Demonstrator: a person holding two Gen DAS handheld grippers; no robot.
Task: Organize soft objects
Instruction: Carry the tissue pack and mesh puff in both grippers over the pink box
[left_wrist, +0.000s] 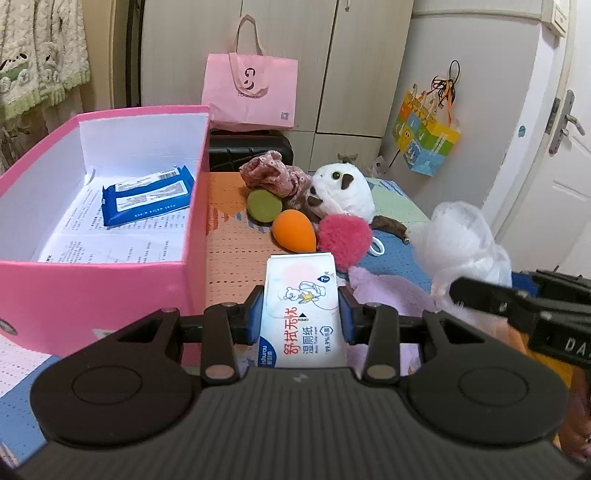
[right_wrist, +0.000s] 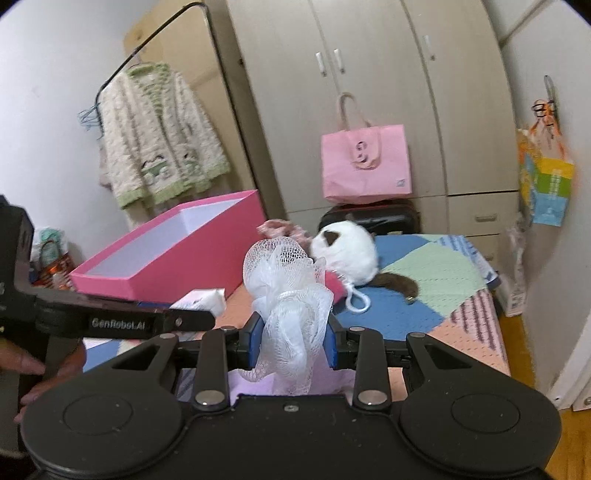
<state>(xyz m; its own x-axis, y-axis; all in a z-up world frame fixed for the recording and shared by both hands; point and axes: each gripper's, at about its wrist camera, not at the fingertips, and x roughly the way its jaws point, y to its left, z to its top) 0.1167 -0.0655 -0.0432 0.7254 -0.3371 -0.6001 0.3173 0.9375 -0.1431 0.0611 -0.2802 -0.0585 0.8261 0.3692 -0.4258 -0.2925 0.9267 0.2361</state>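
Both grippers loaded, box barely started

Far left, the pink box (left_wrist: 110, 280) holds just one blue pack (left_wrist: 147, 195). Left gripper (left_wrist: 301, 317) clamps a wipes pack (left_wrist: 301, 314), right gripper (right_wrist: 293, 343) pinches a mesh sponge (right_wrist: 288, 295); plush owl (left_wrist: 343, 190), sponges and cloth still wait on the bed.

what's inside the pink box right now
One blue wipes pack lies on printed paper lining the pink box. The near wall hides the floor closest to the camera.
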